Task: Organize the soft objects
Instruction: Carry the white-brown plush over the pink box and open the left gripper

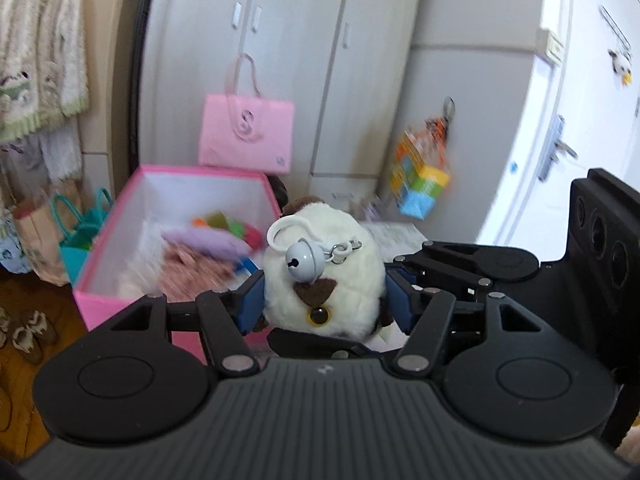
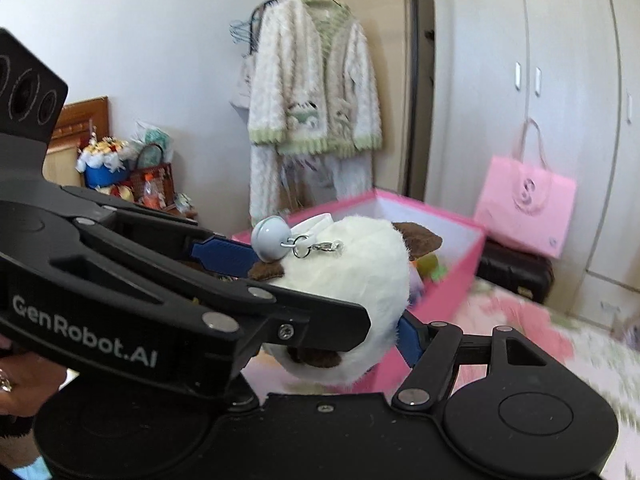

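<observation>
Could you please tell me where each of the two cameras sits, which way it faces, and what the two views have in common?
Left wrist: sits on the left gripper, looking along its fingers at the plush toy clamped between them, the pink box beyond; the right gripper shows at right.
Right wrist: sits on the right gripper, facing the same toy, the hanging cardigan behind; a hand shows lower left.
Shared: toy, box, pink bag, wardrobe.
</observation>
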`<action>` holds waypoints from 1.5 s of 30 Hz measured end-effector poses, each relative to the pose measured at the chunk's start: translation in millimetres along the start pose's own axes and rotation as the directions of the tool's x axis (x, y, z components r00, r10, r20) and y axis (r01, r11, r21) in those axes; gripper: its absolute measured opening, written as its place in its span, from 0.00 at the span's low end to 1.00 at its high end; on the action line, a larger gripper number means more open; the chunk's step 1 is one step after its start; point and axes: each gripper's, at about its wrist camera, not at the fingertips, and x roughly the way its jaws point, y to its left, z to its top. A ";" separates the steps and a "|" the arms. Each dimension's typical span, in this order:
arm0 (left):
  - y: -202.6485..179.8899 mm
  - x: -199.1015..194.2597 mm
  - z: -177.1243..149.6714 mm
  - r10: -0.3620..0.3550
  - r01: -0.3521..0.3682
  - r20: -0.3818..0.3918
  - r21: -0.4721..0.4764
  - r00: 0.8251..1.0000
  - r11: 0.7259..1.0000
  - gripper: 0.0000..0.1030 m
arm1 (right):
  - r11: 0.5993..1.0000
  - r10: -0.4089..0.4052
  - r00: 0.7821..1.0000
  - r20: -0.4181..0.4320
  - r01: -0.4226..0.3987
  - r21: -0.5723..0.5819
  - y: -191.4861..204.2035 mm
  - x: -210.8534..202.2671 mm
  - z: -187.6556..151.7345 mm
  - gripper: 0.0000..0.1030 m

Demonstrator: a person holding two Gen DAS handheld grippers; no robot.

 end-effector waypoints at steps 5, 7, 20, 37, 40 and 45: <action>24.0 5.5 24.5 0.028 -0.027 0.048 -0.024 0.998 0.999 0.60 | 0.998 0.065 0.998 0.020 -0.065 0.004 -12.6 23.7 31.2 0.71; 34.6 10.8 33.7 0.039 -0.036 0.059 -0.049 0.997 0.998 0.60 | 0.996 0.084 0.996 0.023 -0.084 -0.007 -17.4 33.6 42.6 0.71; 89.7 61.1 63.4 0.118 -0.111 0.036 -0.159 0.992 0.981 0.60 | 0.953 0.291 0.957 -0.008 -0.289 0.088 -72.9 114.7 73.2 0.70; 122.4 107.1 53.9 0.191 -0.202 -0.068 -0.252 0.979 0.947 0.60 | 0.953 0.301 0.939 -0.169 -0.304 0.004 -84.4 177.2 75.8 0.72; 124.9 113.1 52.3 0.194 -0.209 -0.081 -0.264 0.978 0.942 0.61 | 0.959 0.277 0.943 -0.183 -0.284 -0.013 -83.4 182.0 75.6 0.73; 110.8 109.7 49.2 0.319 -0.322 -0.043 -0.192 0.947 0.927 0.76 | 0.976 0.217 0.966 -0.140 -0.219 0.003 -89.2 169.9 68.1 0.83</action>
